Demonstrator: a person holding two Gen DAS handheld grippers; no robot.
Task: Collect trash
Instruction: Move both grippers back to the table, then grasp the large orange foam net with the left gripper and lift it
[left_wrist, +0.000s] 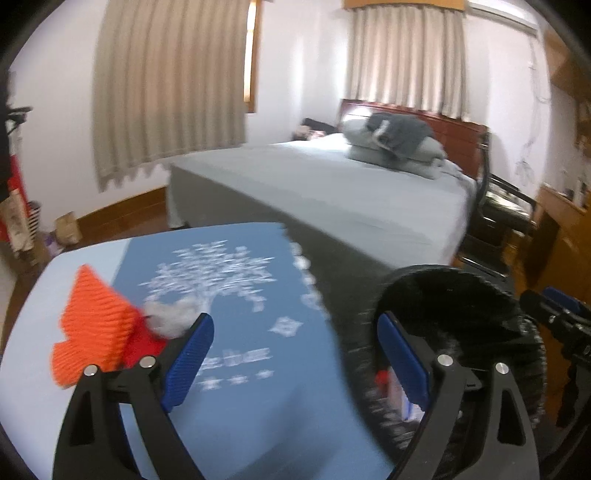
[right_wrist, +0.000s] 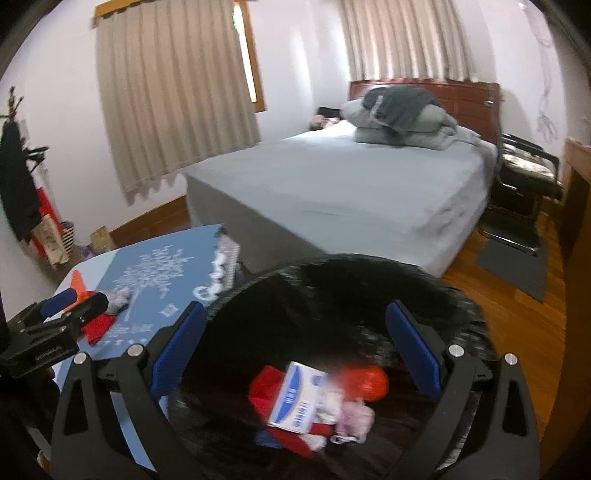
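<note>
Bedroom tabletop (left_wrist: 236, 424) beside us: orange ribbed foam net (left_wrist: 92, 332) and white tissue wad (left_wrist: 171, 317) remain. Our left gripper (left_wrist: 293, 358) spreads its fingers empty; right gripper (right_wrist: 297, 354) gapes over the black-lined bin (right_wrist: 332, 295). Next, we pinch the wad.

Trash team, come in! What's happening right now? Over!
Left gripper open by the orange foam net and white wad. Right gripper open above the black bin. Nothing blocking.

Both tools (left_wrist: 295, 354) (right_wrist: 303, 354) wide apart
</note>
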